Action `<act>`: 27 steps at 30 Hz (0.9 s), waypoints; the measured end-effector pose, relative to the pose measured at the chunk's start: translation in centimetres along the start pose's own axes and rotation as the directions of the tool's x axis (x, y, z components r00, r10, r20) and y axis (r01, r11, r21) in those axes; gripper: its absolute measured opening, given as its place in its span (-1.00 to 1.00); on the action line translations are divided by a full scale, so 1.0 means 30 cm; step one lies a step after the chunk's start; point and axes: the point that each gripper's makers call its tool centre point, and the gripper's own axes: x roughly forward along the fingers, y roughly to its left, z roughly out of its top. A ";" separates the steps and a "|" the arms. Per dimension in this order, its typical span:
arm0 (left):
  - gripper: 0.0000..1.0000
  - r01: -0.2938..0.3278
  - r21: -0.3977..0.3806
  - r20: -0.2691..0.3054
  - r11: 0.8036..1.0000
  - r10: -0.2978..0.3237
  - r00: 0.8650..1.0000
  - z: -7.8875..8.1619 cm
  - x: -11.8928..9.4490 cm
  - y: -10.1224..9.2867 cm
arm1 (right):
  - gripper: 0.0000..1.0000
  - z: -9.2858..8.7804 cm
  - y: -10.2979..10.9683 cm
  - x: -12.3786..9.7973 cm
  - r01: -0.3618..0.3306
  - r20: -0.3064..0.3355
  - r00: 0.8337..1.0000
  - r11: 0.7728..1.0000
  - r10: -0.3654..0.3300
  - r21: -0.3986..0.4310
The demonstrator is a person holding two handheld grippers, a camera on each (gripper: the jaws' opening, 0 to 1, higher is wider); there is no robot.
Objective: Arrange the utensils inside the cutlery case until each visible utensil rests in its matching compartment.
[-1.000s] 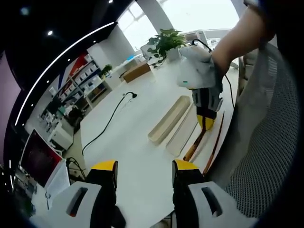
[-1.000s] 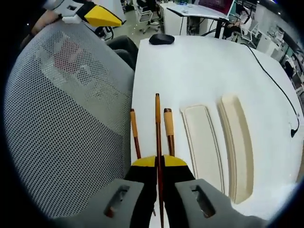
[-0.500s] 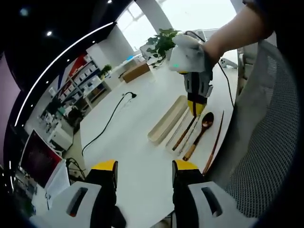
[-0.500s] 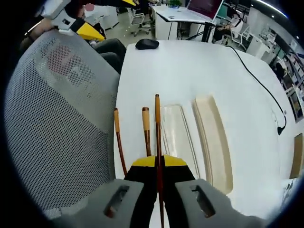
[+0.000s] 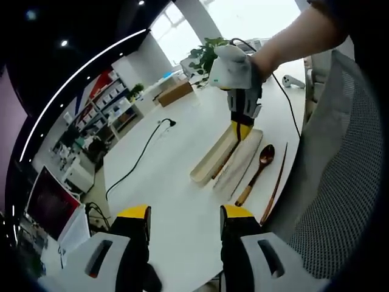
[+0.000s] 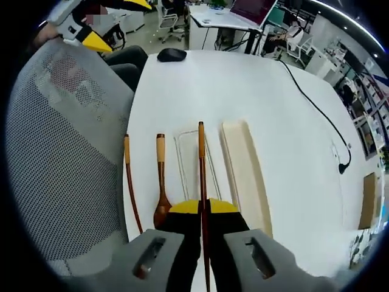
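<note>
No text, label, brand, number or sign can be read in either view. Coloured patches are seen on the distant shelves [image 5: 100, 100] in the left gripper view, but they are too small and blurred for any lettering to be made out.

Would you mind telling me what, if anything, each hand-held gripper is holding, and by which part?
The right hand-held gripper pinches one chopstick partway along its shaft. The left hand-held gripper is open, holding nothing.
</note>
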 end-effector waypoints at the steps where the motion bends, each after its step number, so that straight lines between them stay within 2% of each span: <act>1: -0.07 0.000 0.000 0.000 1.000 0.000 1.000 0.000 0.000 0.000 | -1.00 -0.001 -0.006 -0.001 0.005 0.001 1.000 1.000 -0.005 -0.001; 15: -0.07 0.005 0.002 -0.007 1.000 -0.005 1.000 -0.004 0.002 -0.002 | -1.00 -0.012 -0.118 -0.005 0.062 -0.009 0.998 0.998 -0.062 -0.009; 27: -0.07 0.009 -0.003 -0.006 1.000 -0.009 1.000 -0.003 0.003 -0.003 | -1.00 -0.011 -0.163 0.053 0.039 -0.044 0.998 0.999 -0.040 -0.029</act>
